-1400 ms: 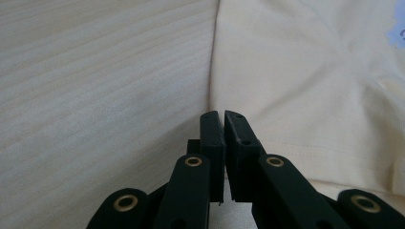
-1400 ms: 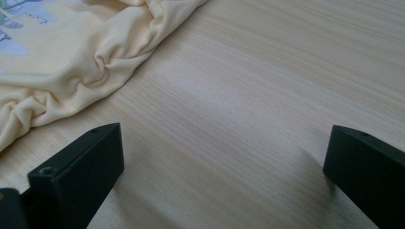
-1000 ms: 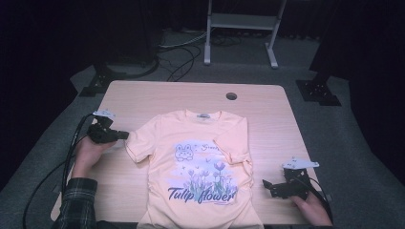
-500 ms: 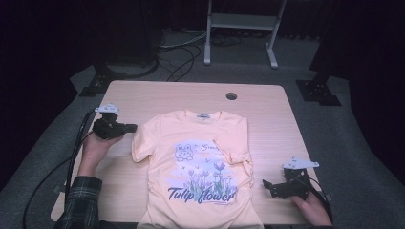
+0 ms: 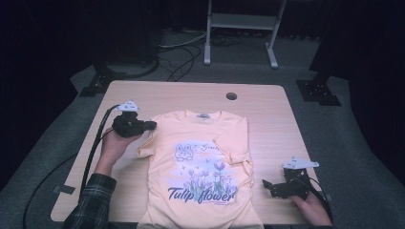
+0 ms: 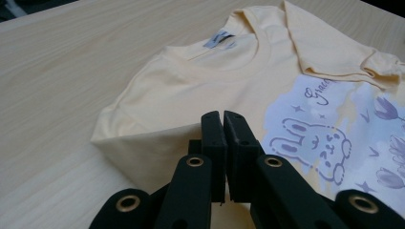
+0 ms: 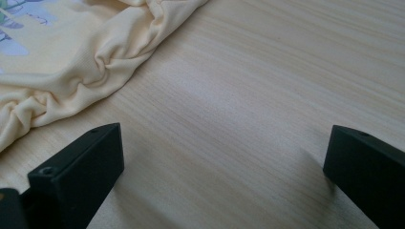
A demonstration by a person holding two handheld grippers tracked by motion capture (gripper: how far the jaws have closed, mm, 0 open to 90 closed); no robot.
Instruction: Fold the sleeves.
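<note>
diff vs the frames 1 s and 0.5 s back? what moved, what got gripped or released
The left gripper, jaws shut on the t-shirt sleeve, has carried it away from the person and inward; the sleeve now lies folded over the shoulder. Nothing was released. The right gripper stayed put by the shirt's lower right edge, jaws open on bare table. The shirt's body and print are unchanged.

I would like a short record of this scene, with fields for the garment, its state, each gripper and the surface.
garment: peach T-shirt with a rabbit and tulip print
state: front up, collar away from the person, right sleeve already folded in over the chest
left gripper: shut on the left sleeve, which it holds lifted off the table
right gripper: open, resting on bare wood beside the shirt's bunched edge
surface: wooden table with a round cable hole
</note>
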